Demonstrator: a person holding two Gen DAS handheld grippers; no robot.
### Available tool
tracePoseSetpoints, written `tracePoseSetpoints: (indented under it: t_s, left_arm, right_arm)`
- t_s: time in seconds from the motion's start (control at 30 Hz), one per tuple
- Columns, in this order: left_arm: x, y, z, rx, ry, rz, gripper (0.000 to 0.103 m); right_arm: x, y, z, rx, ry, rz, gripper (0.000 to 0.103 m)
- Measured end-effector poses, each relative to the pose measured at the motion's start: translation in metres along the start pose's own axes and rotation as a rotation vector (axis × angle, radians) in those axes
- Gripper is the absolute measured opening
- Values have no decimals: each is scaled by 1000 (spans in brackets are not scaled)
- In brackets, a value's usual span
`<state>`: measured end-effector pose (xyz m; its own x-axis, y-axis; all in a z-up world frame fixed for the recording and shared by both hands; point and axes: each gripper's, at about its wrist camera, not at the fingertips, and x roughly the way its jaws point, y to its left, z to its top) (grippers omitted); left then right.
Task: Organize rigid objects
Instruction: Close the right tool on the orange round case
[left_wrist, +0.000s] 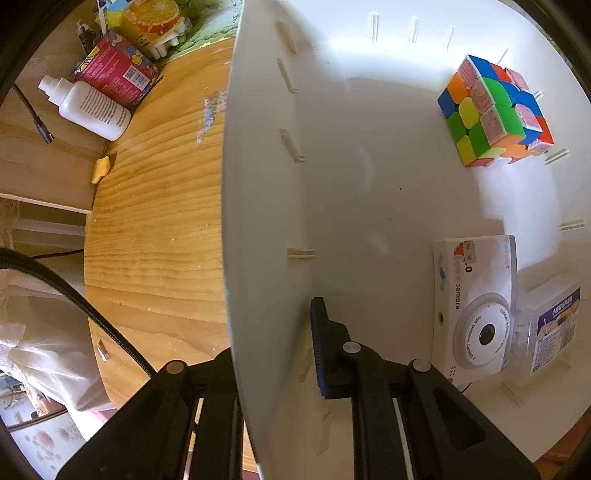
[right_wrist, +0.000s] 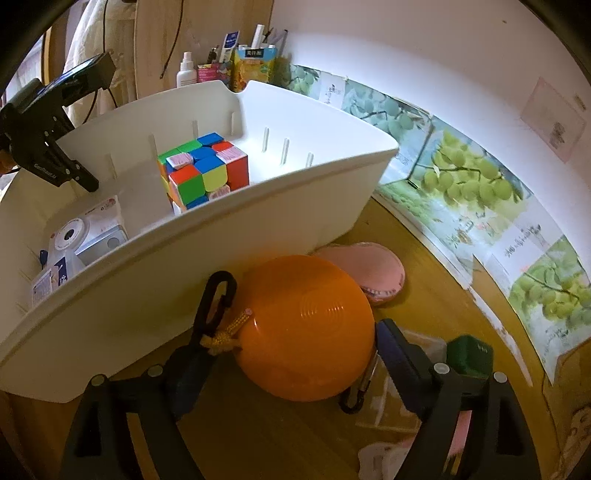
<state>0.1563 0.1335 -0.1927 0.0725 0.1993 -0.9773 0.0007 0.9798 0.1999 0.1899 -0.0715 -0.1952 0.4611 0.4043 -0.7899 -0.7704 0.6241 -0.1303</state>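
**Orange ball bracketed beside the steadied bin**

The orange ball (right_wrist: 304, 328) lies on the desk (right_wrist: 436, 302) just outside the white bin's (right_wrist: 221, 236) near wall. The right hand-held gripper (right_wrist: 291, 354) straddles it, jaws apart, not visibly pressing. The left hand-held gripper (left_wrist: 273, 343) is clamped on the bin wall, likely to steady it. Inside sit a puzzle cube (right_wrist: 203, 170) and a toy camera (right_wrist: 70, 236). A black carabiner (right_wrist: 214, 302) and a pink pouch (right_wrist: 365, 269) crowd the ball; the bin wall must be cleared.

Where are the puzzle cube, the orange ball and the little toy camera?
Puzzle cube (right_wrist: 205, 170), right wrist view: on its front face.
Orange ball (right_wrist: 306, 332), right wrist view: middle of its upper surface.
Toy camera (left_wrist: 476, 306), left wrist view: on its white front.
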Motion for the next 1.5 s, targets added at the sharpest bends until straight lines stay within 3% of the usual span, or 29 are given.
tracePoseSetpoints:
  t_s: [0.57,0.97,1.5]
  left_arm:
    - [-1,-2,-3,9,-6,12,16]
    - [-4,-4,-7,21,-17,18,16]
    - [-9,-12,-20,101,-43,8,17]
  right_arm:
    - [9,1,7,-35,7,-19,87]
    - [2,6,5,-10,73,-48,87]
    - [-34,29,-33,195,167,-171,86]
